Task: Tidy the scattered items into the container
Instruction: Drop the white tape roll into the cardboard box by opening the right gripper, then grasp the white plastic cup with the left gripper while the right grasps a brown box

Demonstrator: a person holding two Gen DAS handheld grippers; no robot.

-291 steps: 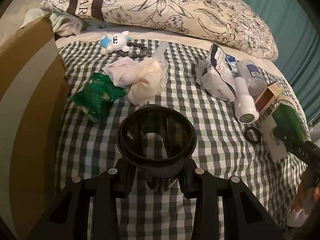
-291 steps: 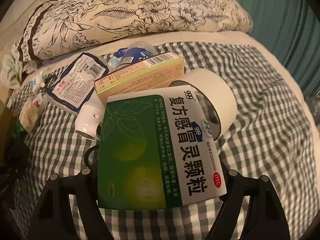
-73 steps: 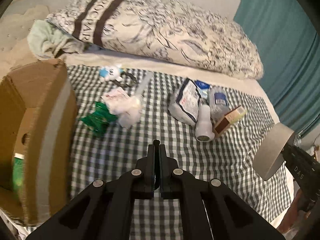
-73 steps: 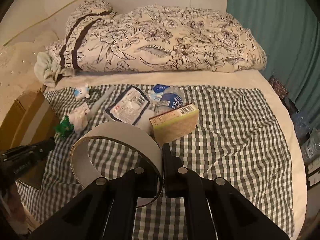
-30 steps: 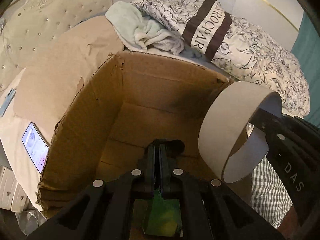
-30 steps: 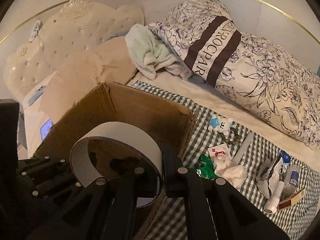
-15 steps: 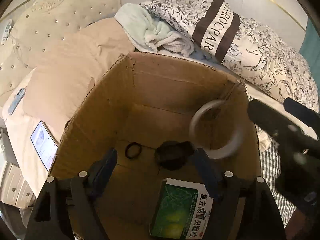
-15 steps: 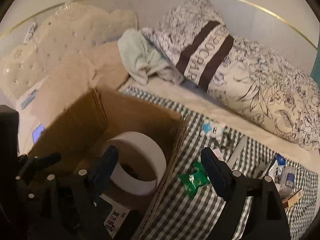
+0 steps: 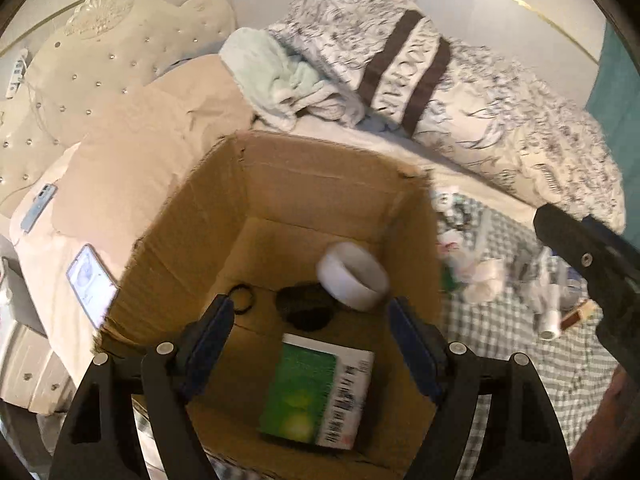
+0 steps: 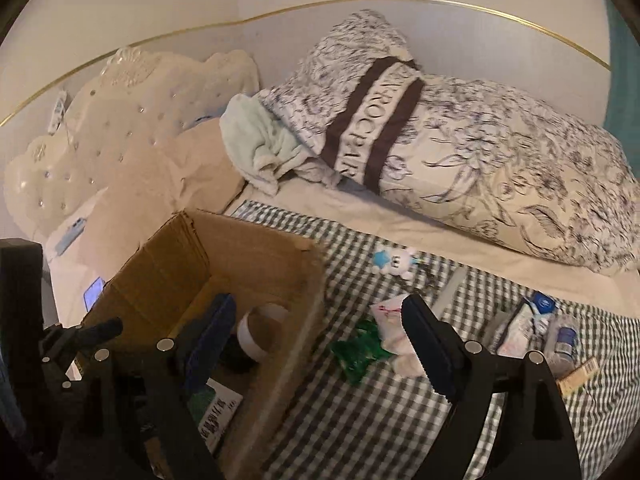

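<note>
left gripper: jaws spread wide, nothing between the pads, hanging over the open box with both fingers clear of the cardboard

right gripper: also wide apart and empty; left finger sits over the box edge, right finger over the checked cloth

cardboard box: stands on the bed at about 9 o'clock from the loose stuff. Already inside: white tape roll, a dark round thing, a thin black ring and the green medicine box lying flat

still out on the cloth: green packet just at 3 o'clock of the box wall, crumpled white tissue wad touching it, little blue-and-white toy up around 12, then a cluster way out at 3 o'clock: white pouch, small bottle, thin carton

how they'd handle, my guess: green packet looks light and crinkly, kinda slippery, so pinch it across the middle or a sealed edge. Tissue wad is soft, squashes to nothing, grab the bulk. Toy looks small and firm, take it round the body. Bottle is round and may roll, so go across its body

also around: floral pillow, mint towel, phone beside the box
</note>
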